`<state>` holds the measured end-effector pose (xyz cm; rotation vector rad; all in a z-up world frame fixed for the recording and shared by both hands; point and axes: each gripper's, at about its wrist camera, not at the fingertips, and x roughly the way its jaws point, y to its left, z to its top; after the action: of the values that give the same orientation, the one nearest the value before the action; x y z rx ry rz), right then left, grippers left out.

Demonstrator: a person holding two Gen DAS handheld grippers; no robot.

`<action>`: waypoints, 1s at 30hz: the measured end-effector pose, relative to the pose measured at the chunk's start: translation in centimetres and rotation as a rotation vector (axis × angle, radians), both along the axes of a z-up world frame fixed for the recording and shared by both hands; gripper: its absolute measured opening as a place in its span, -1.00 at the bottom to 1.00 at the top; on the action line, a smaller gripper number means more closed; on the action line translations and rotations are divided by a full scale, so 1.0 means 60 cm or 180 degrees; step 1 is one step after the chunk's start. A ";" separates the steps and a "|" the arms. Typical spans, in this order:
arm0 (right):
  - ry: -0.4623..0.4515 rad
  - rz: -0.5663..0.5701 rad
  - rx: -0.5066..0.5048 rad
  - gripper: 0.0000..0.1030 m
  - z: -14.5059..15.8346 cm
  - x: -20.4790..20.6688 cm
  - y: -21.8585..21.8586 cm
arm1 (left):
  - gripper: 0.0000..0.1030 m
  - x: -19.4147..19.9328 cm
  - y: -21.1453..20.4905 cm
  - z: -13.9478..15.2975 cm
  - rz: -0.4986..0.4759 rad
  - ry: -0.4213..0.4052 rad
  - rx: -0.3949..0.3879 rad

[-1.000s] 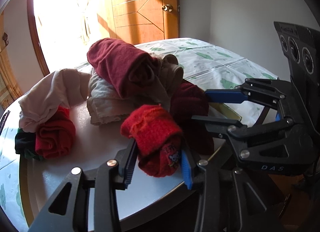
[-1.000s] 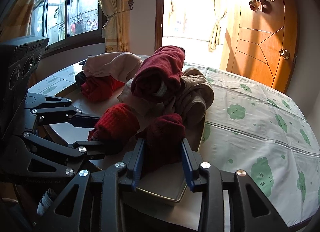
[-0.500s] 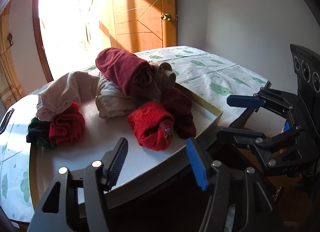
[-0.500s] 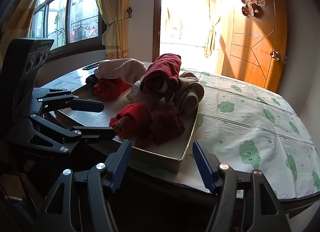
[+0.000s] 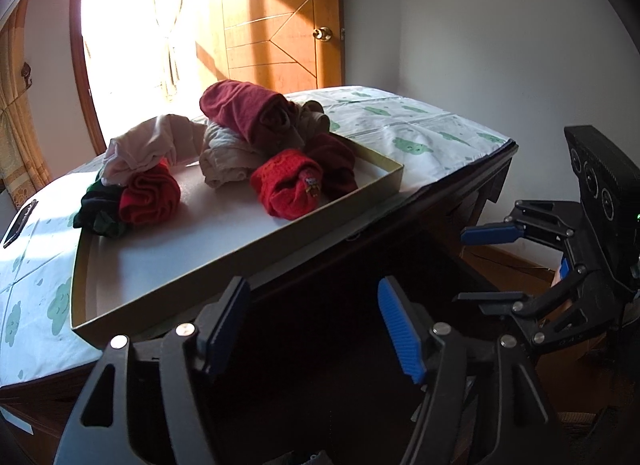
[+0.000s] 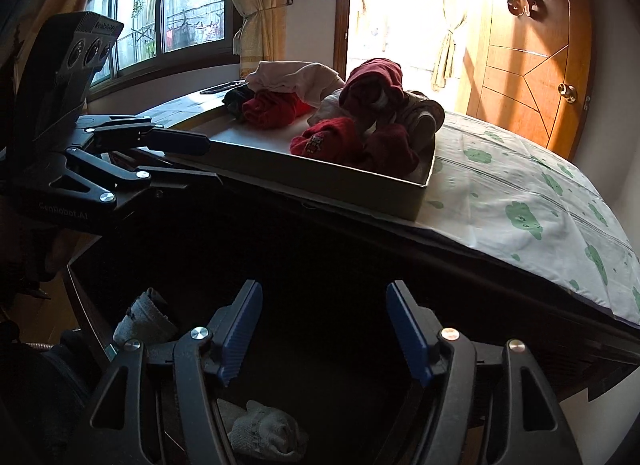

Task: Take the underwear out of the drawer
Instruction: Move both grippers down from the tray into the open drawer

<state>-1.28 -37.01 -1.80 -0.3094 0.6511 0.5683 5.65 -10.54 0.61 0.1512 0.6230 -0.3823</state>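
On the cloth-covered table (image 5: 424, 133), a shallow open box (image 5: 240, 249) sat with one corner close to the table's front edge and carried the rolled underwear. A bright red roll (image 5: 290, 187) lay nearest that front corner of the box, touching a dark maroon roll (image 5: 336, 167) beside it. Behind these, a beige bundle (image 5: 224, 161) supported a larger maroon roll (image 5: 244, 109). Toward the box's left side, a second red roll (image 5: 150, 197) lay against a dark green item (image 5: 94, 213), with a pale pink garment (image 5: 148, 145) draped over both. The left gripper (image 5: 316, 325) was positioned below and in front of the table's front edge, clear of the box; its jaws had just been opening and stood spread, with nothing between them. The right gripper (image 6: 324, 329) was likewise below the table edge, jaws spread and empty after just opening, with the last part of that change slight. In the right wrist view, the dark open drawer (image 6: 320, 265) lay beneath the tabletop, and two grey rolled items (image 6: 146, 319) (image 6: 264, 435) rested at its lower left. Neither gripper touched any garment. A wooden door (image 5: 280, 25) stood behind the table.
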 end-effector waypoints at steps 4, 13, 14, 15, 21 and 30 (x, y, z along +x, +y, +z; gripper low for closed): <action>0.0185 0.0073 -0.0118 0.30 -0.029 -0.020 0.002 | 0.36 -0.027 0.012 -0.024 0.0015 0.0075 0.0072; 0.0824 0.0231 -0.0376 0.30 -0.082 -0.014 0.012 | 0.39 -0.059 0.064 -0.080 0.0148 0.0372 0.0168; 0.0889 0.0243 -0.0405 0.30 -0.087 -0.013 0.013 | 0.40 -0.060 0.070 -0.085 0.0166 0.0399 0.0180; 0.0930 0.0253 -0.0443 0.30 -0.091 -0.013 0.015 | 0.40 -0.061 0.075 -0.091 0.0182 0.0436 0.0194; 0.1158 0.0295 -0.0554 0.30 -0.109 -0.006 0.023 | 0.45 -0.070 0.092 -0.121 0.0227 0.0632 0.0254; 0.1461 0.0339 -0.0793 0.30 -0.143 -0.002 0.034 | 0.50 -0.072 0.106 -0.151 0.0250 0.0874 0.0226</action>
<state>-1.38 -34.94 -10.38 -0.4544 1.1588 0.6682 1.34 -4.17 -8.45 0.1427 0.9113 -0.3071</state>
